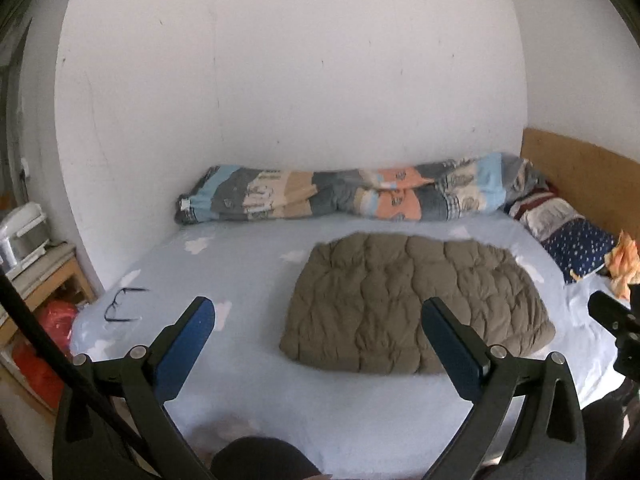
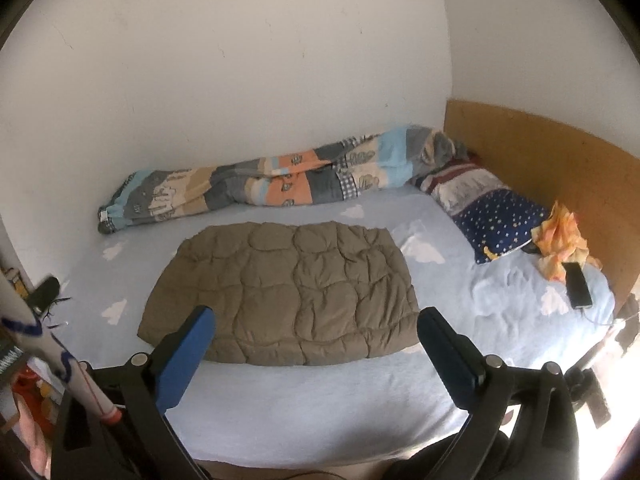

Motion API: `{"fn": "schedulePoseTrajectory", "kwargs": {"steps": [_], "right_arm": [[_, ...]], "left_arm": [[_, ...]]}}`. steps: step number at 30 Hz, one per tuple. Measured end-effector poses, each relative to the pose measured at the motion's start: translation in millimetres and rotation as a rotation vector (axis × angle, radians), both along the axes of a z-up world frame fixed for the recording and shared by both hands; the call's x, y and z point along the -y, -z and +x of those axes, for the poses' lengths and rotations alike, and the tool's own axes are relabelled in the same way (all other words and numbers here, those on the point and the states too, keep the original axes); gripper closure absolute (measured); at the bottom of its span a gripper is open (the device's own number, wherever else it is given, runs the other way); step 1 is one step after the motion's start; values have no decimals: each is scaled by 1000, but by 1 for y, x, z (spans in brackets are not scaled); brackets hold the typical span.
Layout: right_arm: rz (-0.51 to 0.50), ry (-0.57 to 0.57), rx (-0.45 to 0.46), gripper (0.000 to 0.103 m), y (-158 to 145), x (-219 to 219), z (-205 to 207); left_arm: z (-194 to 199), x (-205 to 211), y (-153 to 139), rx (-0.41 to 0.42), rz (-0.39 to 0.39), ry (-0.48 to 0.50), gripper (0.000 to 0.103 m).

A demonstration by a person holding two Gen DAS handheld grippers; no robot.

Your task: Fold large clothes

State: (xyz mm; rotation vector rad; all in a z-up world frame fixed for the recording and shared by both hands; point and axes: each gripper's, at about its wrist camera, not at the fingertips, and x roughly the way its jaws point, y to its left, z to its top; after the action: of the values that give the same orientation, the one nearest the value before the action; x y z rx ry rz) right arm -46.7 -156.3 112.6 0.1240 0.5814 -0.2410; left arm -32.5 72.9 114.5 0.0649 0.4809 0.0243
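Both grippers are hanging above the near edge of the bed, angled somewhat downward toward it. Seen from its own wrist camera, the left gripper (image 1: 318, 312) is standing with its blue-padded fingers (image 1: 185, 350) spread wide and nothing between them. The right gripper (image 2: 316, 322) is posing the same way in its own view, jaws wide apart and empty (its dark tip is also peeking in at the right edge of the left wrist view).

Ahead of both tools, the olive-brown quilted padded garment (image 2: 280, 296) is lying folded into a flat, roughly rectangular pad in the middle of the pale blue bed sheet with white cloud shapes (image 2: 320, 400). No finger is touching it; in each view the fingertips are only overlapping its near edge from above.

Along the white wall (image 1: 280, 80), a rolled patchwork duvet in blue, orange and grey (image 1: 340, 194) is stretching across the far side of the bed. A navy star-print pillow (image 2: 500, 220) is resting by the wooden headboard (image 2: 560, 160), with a crumpled orange cloth (image 2: 560, 240) just beside it and a dark phone (image 2: 578, 284) touching that cloth's near side. A pair of dark-framed glasses (image 1: 122, 306) is lying on the sheet near its left edge, well apart from the garment.
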Motion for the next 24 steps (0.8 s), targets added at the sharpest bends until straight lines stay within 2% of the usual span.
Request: {"fn": "schedulePoseTrajectory", "kwargs": {"steps": [3,4,11,20,24], "right_arm": [[-49,-24,-8,0,3,-16,-3],[-56,-31,-13,0,5,-17,-2],[-103,-47,-31,0,16,-31,5],[-98,-44,-48,0,24,-29,10],[-102,-43,-56,0,27,-28,12]], "left_arm": [[16,2,12,-102,4,28,0],[17,1,14,-109,6,18,0],[22,4,27,-131,35,5,0],[25,22,41,-157,103,15,0],[25,26,45,-168,107,30,0]]}}
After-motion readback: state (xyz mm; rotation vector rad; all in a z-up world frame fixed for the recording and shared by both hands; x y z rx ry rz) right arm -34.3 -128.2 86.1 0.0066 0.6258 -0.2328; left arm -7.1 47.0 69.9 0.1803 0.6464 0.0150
